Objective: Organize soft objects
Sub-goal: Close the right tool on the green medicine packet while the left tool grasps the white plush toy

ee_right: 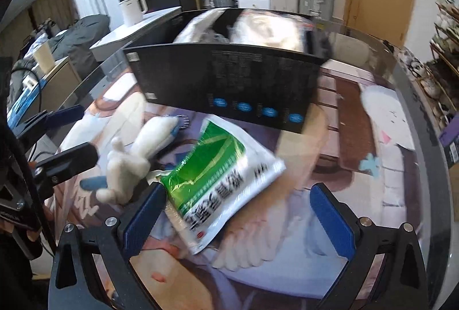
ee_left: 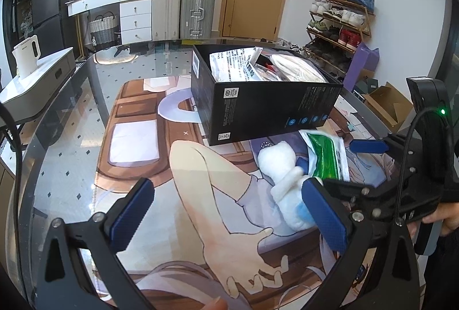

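A black cardboard box stands on the printed mat and holds several white and silver soft packets. In front of it lie a white plush toy and a green-and-white soft packet, side by side. My right gripper is open around the packet, whose near corner touches its left finger. My left gripper is open over the mat left of the plush toy, with nothing between its fingers.
The mat covers a round glass table. A white kettle sits on a side unit to the left. Suitcases, a white dresser and a shoe rack line the far wall. A hand holds the right gripper.
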Tool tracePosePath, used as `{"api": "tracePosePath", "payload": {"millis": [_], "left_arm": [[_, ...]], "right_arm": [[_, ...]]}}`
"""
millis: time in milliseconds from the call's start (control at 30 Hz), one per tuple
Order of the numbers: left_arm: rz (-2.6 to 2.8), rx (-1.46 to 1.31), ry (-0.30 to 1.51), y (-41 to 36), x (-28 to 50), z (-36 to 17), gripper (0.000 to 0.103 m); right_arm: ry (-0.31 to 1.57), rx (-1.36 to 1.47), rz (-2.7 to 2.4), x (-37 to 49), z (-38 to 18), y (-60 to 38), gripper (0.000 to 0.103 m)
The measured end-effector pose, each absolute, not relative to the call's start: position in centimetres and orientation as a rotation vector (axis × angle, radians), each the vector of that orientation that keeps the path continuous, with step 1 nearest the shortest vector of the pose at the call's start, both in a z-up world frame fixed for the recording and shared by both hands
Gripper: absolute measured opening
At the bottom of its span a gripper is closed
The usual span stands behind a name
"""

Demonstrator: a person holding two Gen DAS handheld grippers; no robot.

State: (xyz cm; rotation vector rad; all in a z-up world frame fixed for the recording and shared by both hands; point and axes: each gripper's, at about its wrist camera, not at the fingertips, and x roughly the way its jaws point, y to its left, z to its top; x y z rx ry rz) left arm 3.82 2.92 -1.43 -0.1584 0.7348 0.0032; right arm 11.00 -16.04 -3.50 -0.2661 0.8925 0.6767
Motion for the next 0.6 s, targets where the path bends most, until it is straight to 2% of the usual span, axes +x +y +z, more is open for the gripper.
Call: {"api": "tracePosePath", "payload": {"millis": [367, 433, 467, 600], "left_arm": [[-0.004, -0.166, 0.732, 2.8, 3.9, -1.3, 0.103], [-0.004, -0.167, 0.731, 2.8, 3.9, -1.3, 0.103], [-0.005, -0.168, 0.732, 2.8, 3.9, -1.3, 0.103], [-0.006, -0.173, 0.732, 2.8, 3.9, -1.3, 0.103]], "right_arm": [[0.883, -0.134, 0.616, 12.3, -2.5, -18.1, 0.102], [0.889, -0.121, 0.61, 12.5, -2.5, -17.8, 0.098], [0.896, -0.111, 0.608, 12.7, -2.6, -17.5, 0.092], [0.9, -0.139, 0.601, 12.9, -2.7, -15.7, 0.088]]}}
